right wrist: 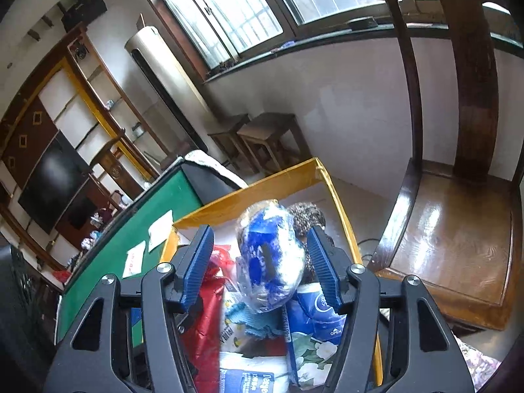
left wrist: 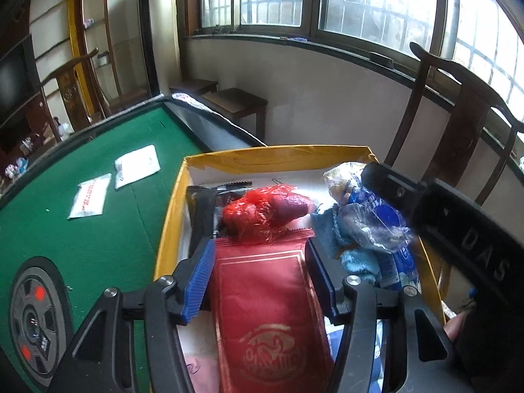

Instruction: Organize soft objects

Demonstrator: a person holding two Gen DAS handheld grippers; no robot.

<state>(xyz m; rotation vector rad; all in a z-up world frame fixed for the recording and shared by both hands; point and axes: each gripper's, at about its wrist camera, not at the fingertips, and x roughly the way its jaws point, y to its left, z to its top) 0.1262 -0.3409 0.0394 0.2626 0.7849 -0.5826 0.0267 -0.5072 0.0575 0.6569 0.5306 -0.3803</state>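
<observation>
A yellow-rimmed cardboard box (left wrist: 278,157) sits on the green table (left wrist: 98,229) and holds several soft packets. My left gripper (left wrist: 258,271) is shut on a red foil packet (left wrist: 265,311) over the box. Beyond it lie a red plastic bag (left wrist: 262,209), a black packet (left wrist: 203,209) and a blue knitted cloth (left wrist: 327,232). My right gripper (right wrist: 258,262) is open over the box (right wrist: 262,183), its pads either side of a clear bag with blue print (right wrist: 268,258). That bag (left wrist: 370,216) and the right gripper's body (left wrist: 458,229) show in the left view.
Two white sachets (left wrist: 137,165) (left wrist: 88,196) lie on the green felt. A wooden chair (right wrist: 452,222) stands right of the box, with stools (right wrist: 262,140) by the window wall. Wipe packs (right wrist: 314,327) lie in the box's near end.
</observation>
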